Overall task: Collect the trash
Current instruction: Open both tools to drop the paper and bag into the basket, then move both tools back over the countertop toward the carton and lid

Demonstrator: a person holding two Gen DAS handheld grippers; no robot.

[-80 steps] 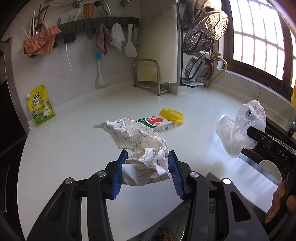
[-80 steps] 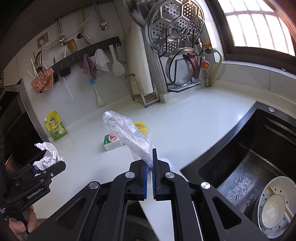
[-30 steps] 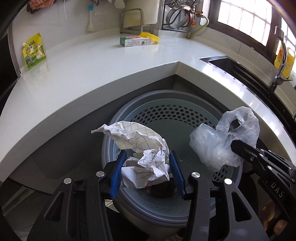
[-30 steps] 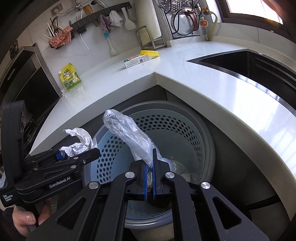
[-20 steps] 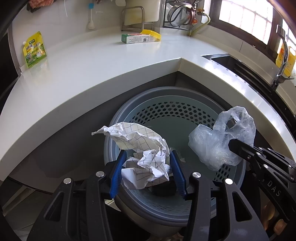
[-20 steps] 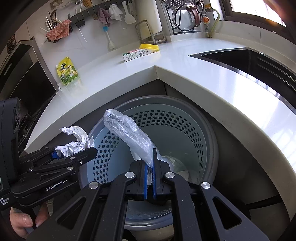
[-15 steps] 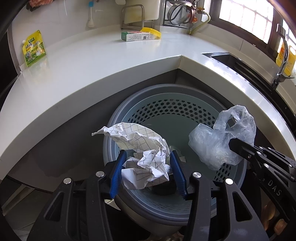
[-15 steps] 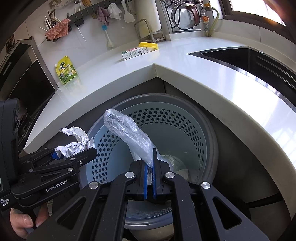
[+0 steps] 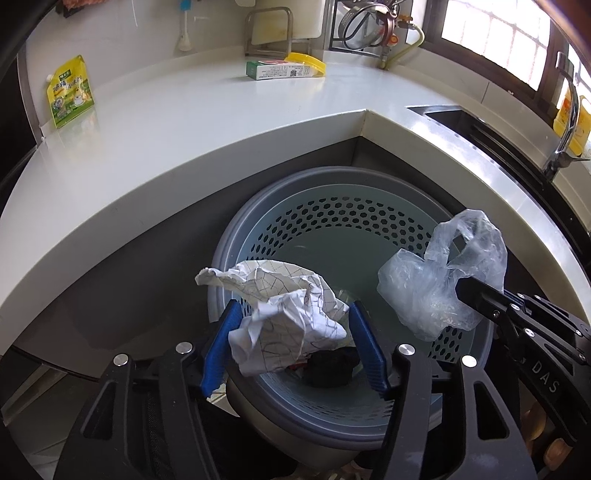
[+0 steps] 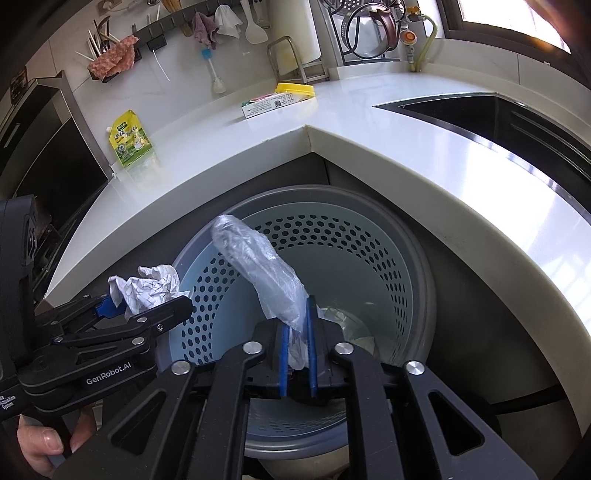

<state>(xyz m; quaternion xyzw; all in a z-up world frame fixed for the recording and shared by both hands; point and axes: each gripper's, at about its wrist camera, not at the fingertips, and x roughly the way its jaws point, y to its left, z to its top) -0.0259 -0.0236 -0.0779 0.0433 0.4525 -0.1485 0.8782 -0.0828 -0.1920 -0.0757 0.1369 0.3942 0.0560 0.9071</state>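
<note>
Black linkage tongs (image 9: 291, 345) with blue pads, silver screws, white lettering.

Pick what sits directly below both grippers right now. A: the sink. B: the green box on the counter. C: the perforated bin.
C: the crumpled paper and plastic bag both hang over the perforated bin.

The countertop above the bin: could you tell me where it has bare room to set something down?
The countertop is bare across its broad front sweep, between the yellow-green pouch at the left wall and the green carton with the yellow lid near the back. The strip beside the sink is also bare. It is crowded along the back wall, around the metal rack.
</note>
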